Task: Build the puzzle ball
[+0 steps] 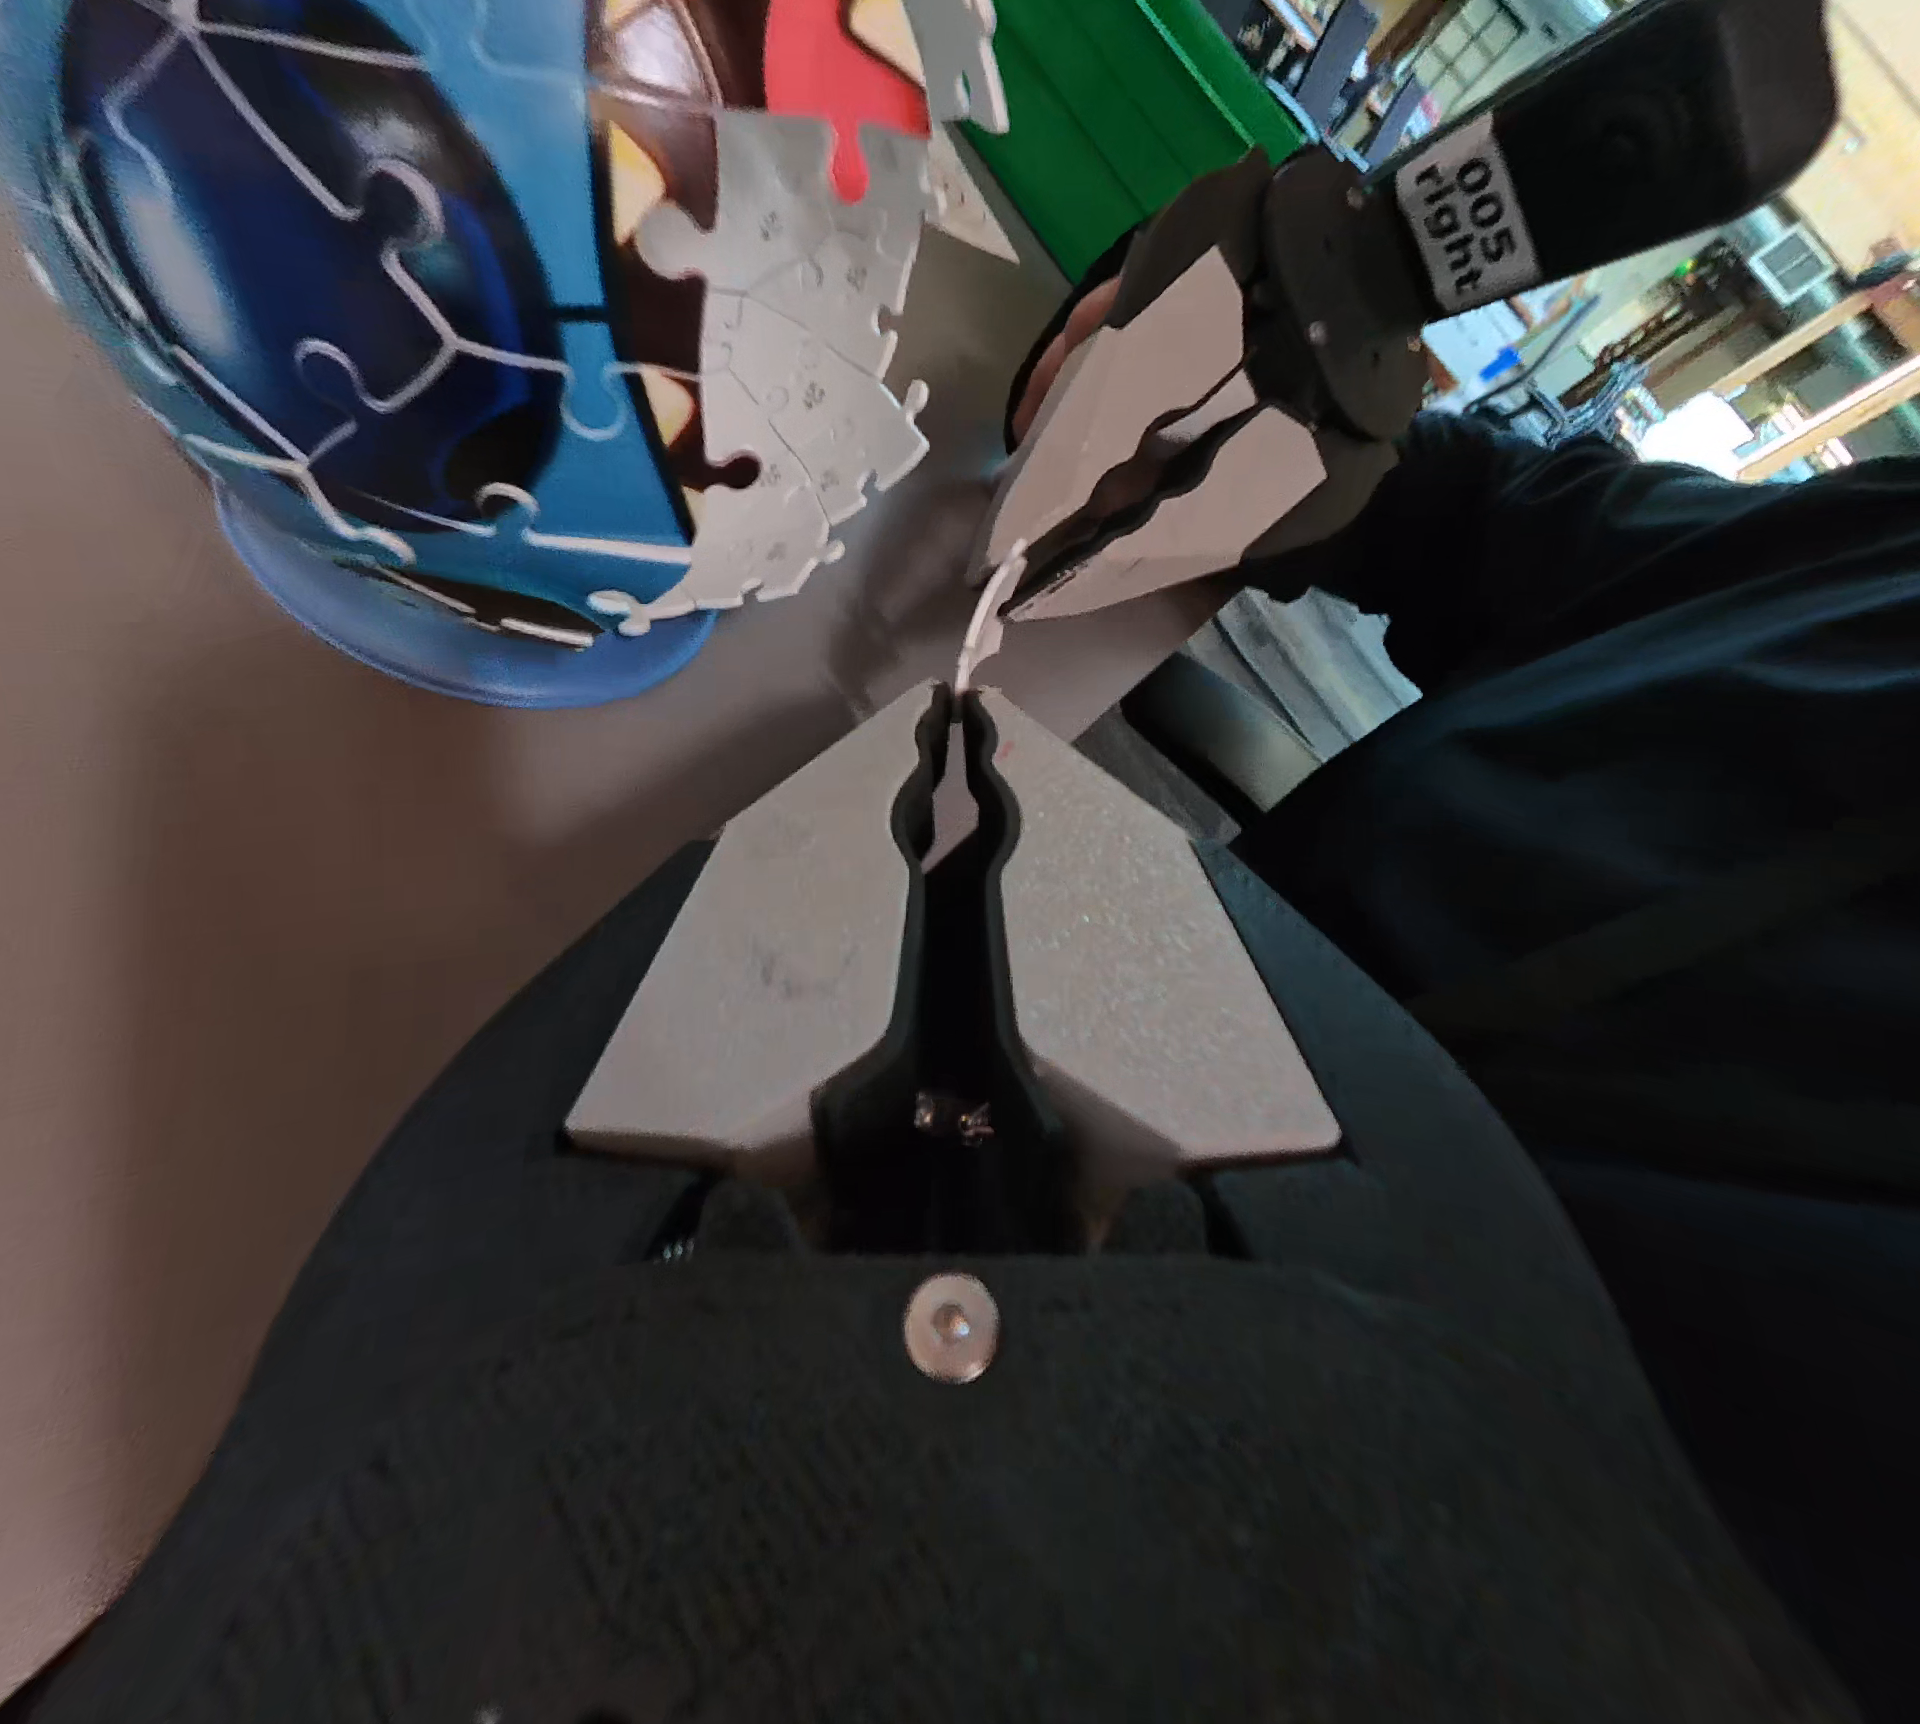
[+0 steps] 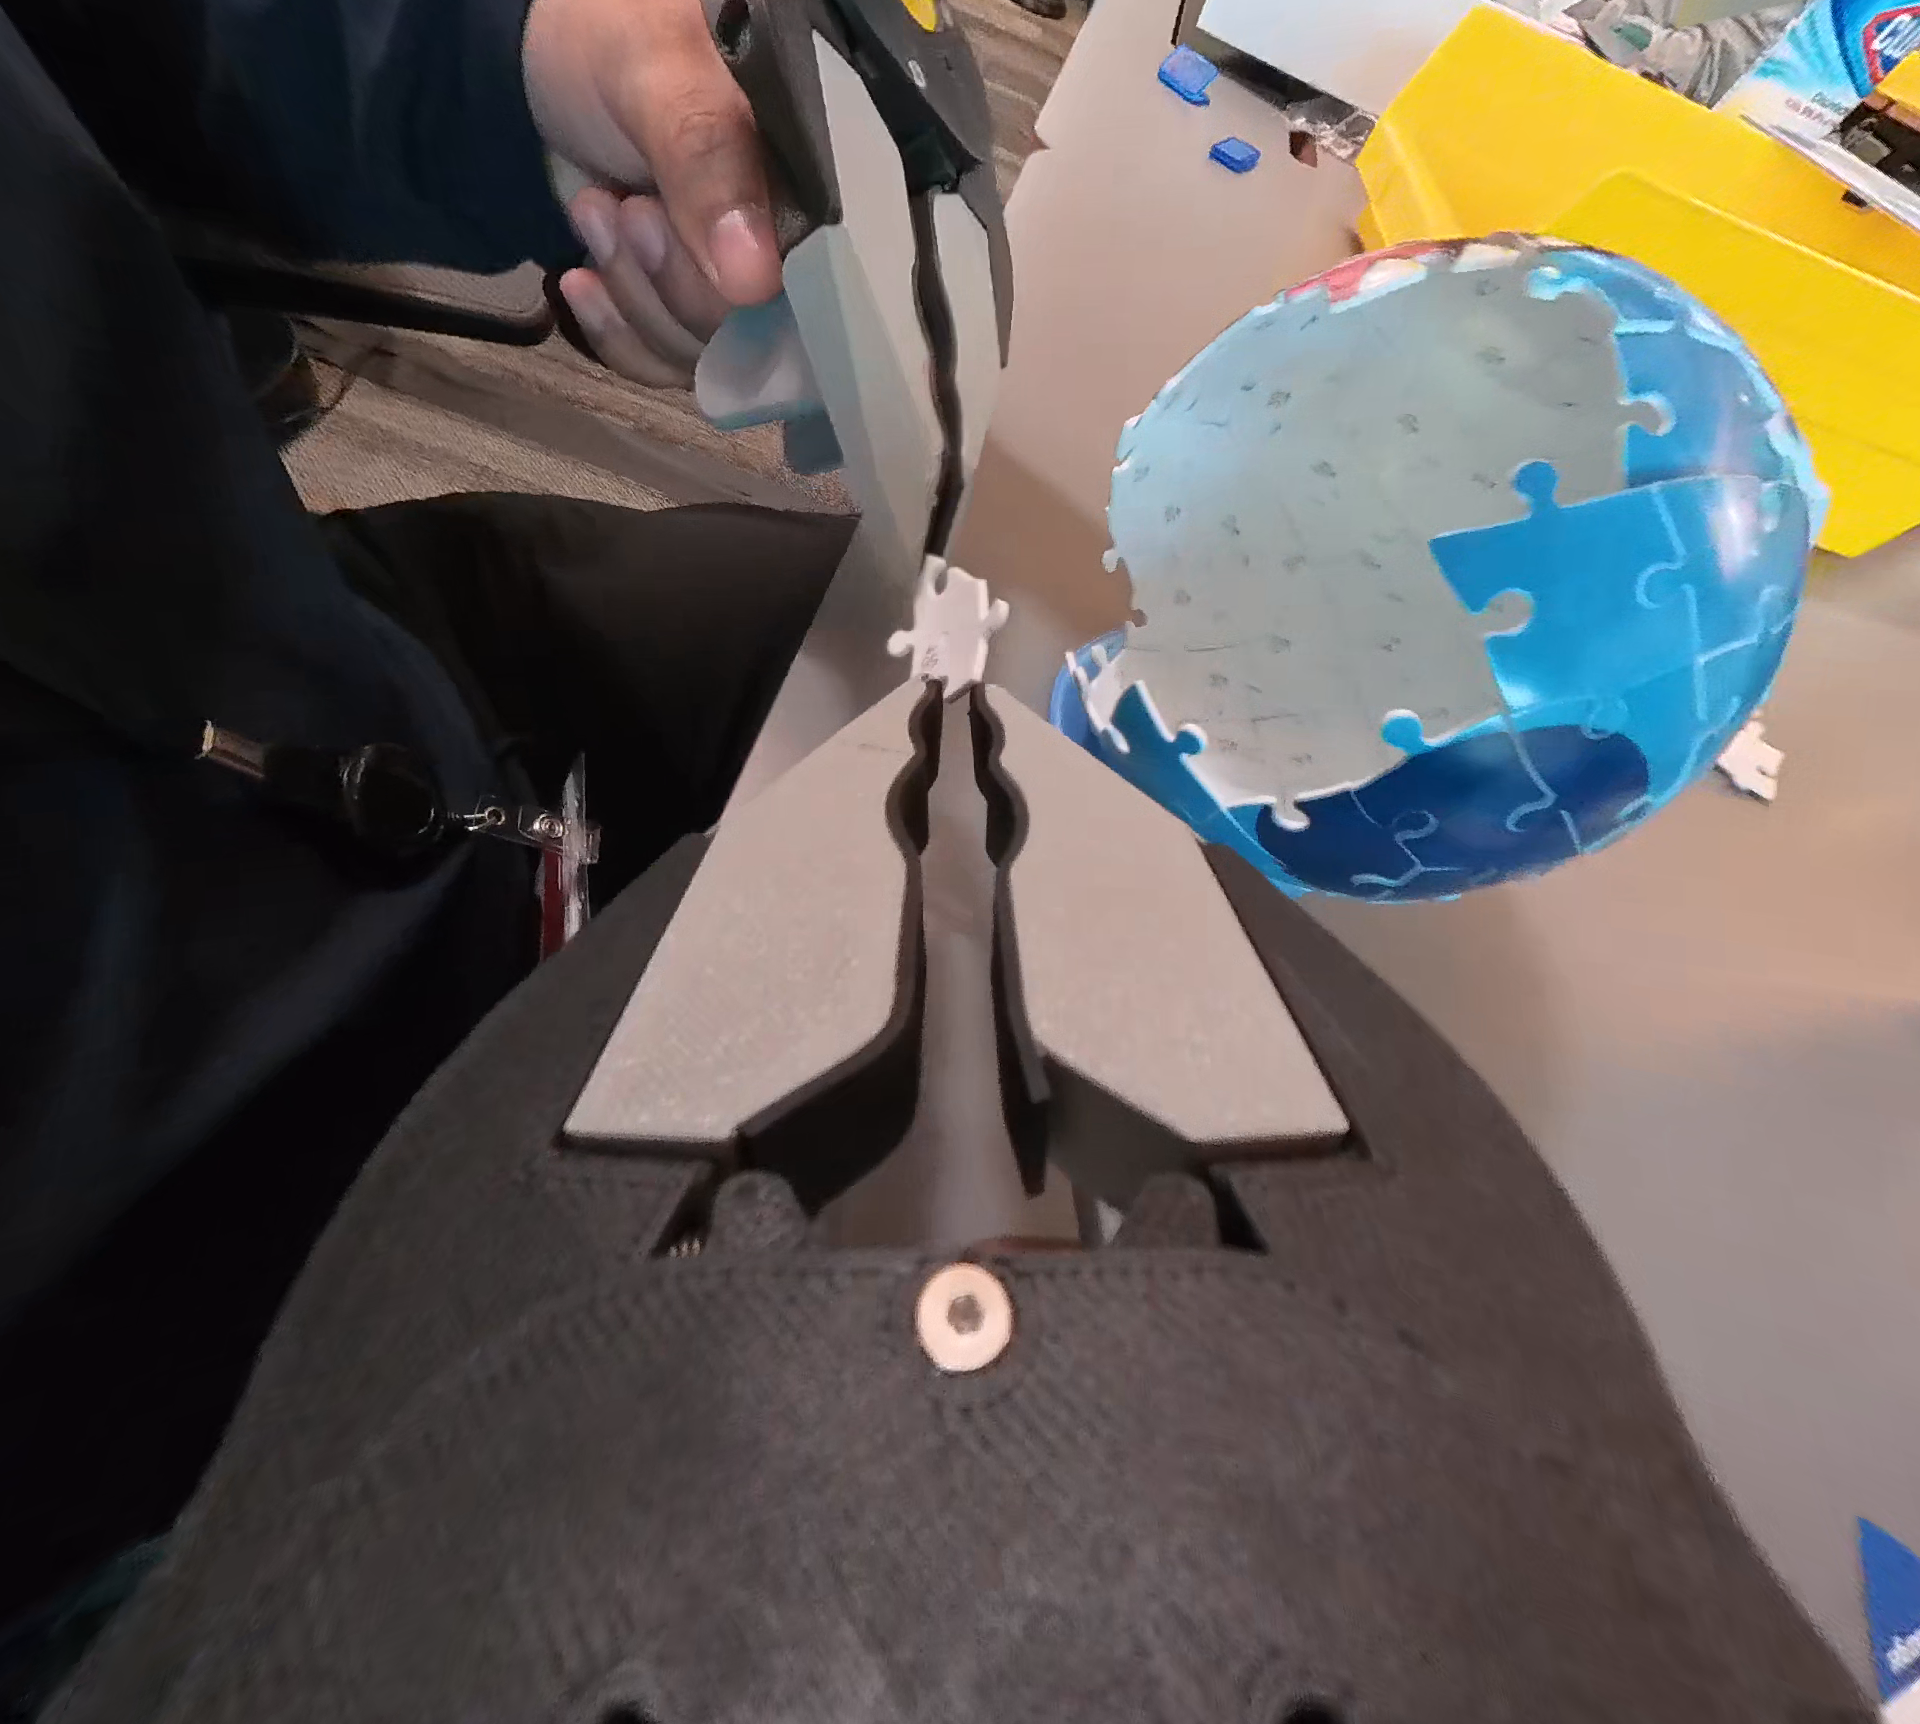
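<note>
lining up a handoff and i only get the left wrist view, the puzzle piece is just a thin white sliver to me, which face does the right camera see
observer: the plain white back of the puzzle piece, turned flat toward that camera with its knobs clear.
operator: any loose ones left on the table
observer: one, a spare piece, white side up on the table just past the ball.

Puzzle ball near right of tools; table bare
</note>
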Action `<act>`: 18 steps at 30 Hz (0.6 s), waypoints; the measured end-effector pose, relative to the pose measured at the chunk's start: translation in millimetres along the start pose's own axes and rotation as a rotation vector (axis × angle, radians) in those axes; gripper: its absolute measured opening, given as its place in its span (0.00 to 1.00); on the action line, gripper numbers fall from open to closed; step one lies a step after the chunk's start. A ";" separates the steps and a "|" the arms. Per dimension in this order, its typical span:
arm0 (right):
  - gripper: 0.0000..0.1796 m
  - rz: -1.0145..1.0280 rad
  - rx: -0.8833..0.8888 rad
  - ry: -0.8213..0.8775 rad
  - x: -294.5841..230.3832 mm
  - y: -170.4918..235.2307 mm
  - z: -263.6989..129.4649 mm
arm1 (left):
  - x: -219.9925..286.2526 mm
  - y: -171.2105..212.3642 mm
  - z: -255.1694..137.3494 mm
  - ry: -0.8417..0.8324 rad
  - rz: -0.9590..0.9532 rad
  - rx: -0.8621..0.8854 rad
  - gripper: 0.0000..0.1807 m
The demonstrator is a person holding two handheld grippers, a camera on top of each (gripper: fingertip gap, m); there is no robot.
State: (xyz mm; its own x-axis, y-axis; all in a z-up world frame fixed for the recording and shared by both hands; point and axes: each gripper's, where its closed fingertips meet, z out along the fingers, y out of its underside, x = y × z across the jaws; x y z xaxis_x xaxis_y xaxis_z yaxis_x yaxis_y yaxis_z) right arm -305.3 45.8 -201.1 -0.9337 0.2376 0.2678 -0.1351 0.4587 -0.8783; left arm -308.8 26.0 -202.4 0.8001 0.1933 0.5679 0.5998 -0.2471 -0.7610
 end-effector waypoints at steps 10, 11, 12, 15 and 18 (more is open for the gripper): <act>0.00 0.033 -0.007 -0.029 -0.7 1.8 0.3 | 6.0 -17.6 -5.0 0.042 -0.028 0.129 0.00; 0.00 0.024 -0.007 -0.019 -0.3 1.8 0.5 | 8.3 -18.6 -5.1 0.055 -0.031 0.134 0.00; 0.00 0.017 -0.011 -0.019 -1.1 2.3 1.1 | 8.0 -17.8 -4.2 0.048 -0.028 0.129 0.00; 0.00 0.003 -0.036 -0.015 -2.1 5.5 3.6 | 0.9 -15.3 -0.6 -0.005 -0.008 0.124 0.00; 0.00 0.001 -0.039 -0.015 -2.5 6.0 4.3 | -2.7 -17.3 -1.8 -0.006 -0.040 0.138 0.00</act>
State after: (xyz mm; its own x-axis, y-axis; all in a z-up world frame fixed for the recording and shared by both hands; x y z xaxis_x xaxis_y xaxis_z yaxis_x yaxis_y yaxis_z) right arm -305.2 44.2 -208.7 -0.9388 0.2249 0.2610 -0.1218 0.4919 -0.8621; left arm -321.3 28.1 -190.2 0.7753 0.2063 0.5969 0.6241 -0.1060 -0.7741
